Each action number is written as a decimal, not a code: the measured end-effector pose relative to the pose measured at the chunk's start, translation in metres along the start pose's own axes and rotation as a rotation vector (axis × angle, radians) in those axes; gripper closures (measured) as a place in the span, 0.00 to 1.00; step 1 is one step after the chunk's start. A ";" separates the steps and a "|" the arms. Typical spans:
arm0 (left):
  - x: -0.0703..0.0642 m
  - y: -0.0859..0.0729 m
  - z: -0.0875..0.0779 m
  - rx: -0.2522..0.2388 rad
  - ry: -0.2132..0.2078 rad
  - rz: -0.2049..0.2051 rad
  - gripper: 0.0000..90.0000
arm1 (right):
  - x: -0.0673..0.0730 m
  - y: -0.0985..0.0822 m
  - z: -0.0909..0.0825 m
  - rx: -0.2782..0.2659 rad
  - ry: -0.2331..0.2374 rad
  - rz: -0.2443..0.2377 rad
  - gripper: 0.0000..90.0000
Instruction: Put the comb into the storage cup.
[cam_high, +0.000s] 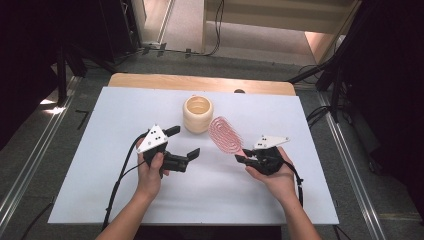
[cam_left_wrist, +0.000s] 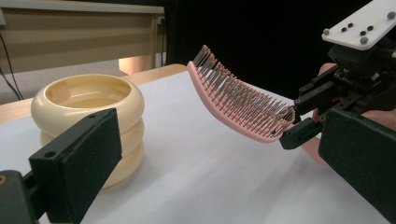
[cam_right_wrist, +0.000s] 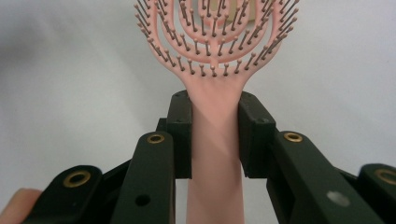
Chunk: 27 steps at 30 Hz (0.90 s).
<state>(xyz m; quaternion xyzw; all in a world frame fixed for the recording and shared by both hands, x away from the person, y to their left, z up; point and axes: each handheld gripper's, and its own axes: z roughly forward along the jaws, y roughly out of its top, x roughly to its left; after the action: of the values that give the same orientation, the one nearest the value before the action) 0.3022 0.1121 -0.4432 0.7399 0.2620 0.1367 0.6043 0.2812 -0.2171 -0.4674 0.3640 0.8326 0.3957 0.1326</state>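
The right gripper (cam_high: 243, 159) sits nearest the person on the right side of the table (cam_high: 125, 105), its 2 jaws pinching the handle of the pink brush (cam_high: 226, 135); in the right gripper view the pads (cam_right_wrist: 181, 135) press that handle from both sides. From there the brush runs away from the hand, long axis pointing up and toward the table's middle, head raised off the surface and tilted, bristles facing the left side. The left gripper (cam_high: 182, 142) is level with it across the table, jaws spread and holding nothing, aimed toward the brush. Just beyond the brush head stands the cream cup (cam_high: 198, 114), upright, mouth open upward, close to the head but apart from it. Judging by this, the cup lies straight along the brush's axis, and the right hand is the 1 placed to carry it there.
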 end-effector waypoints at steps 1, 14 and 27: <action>0.000 0.000 0.001 0.000 -0.004 -0.002 0.00 | 0.001 0.000 0.000 -0.008 0.001 -0.009 0.75; -0.002 0.002 0.007 -0.006 -0.029 -0.024 0.00 | 0.011 0.002 0.002 -0.059 -0.015 -0.054 0.75; -0.005 0.005 0.013 -0.018 -0.057 -0.046 0.00 | 0.020 0.002 0.003 -0.109 -0.029 -0.099 0.75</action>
<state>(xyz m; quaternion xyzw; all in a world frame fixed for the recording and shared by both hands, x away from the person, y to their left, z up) 0.3058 0.0976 -0.4414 0.7319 0.2605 0.1042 0.6210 0.2696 -0.2002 -0.4658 0.3205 0.8248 0.4280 0.1839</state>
